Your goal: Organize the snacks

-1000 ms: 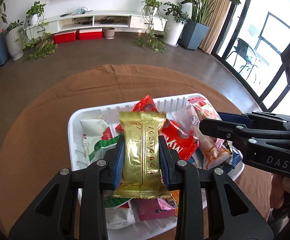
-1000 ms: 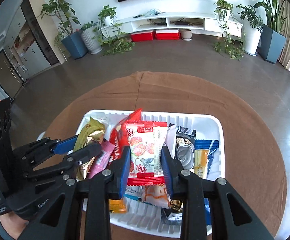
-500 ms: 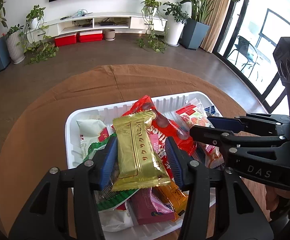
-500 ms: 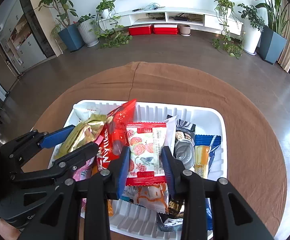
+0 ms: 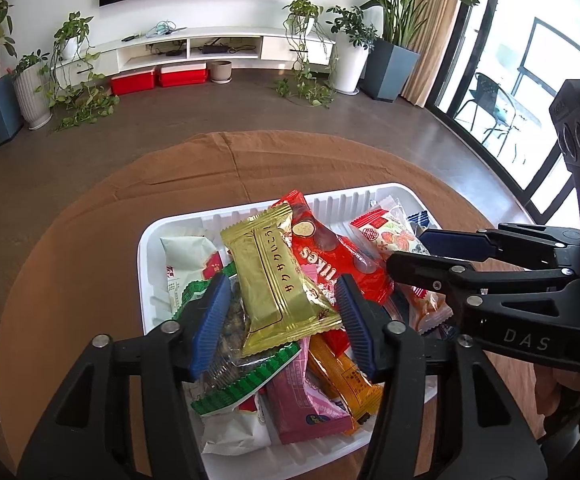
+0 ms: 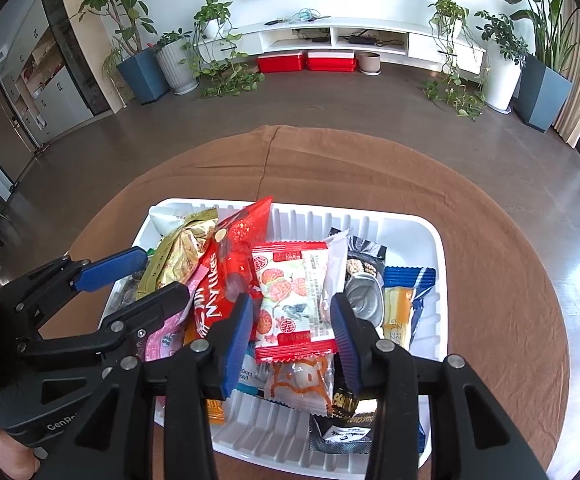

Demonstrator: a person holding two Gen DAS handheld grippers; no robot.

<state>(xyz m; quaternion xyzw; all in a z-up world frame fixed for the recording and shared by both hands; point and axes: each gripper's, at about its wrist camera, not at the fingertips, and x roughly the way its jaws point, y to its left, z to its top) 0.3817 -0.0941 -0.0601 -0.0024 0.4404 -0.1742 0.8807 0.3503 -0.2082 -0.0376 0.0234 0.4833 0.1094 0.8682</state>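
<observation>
The gold snack [image 5: 280, 276] lies in the middle of my left picture, on top of the pile in the white tray [image 5: 146, 280]. My left hand-held gripper [image 5: 282, 320] has just been opening; its blue pads stand on both sides of the gold snack and do not press it. In the middle of my right picture, the strawberry snack [image 6: 292, 300] lies on the pile too. My right hand-held gripper [image 6: 292, 336] has just been opening as well, with that snack loose between its pads. A red bag [image 6: 226, 276] leans between them. The tray sits on the brown tabletop [image 6: 370, 172].
</observation>
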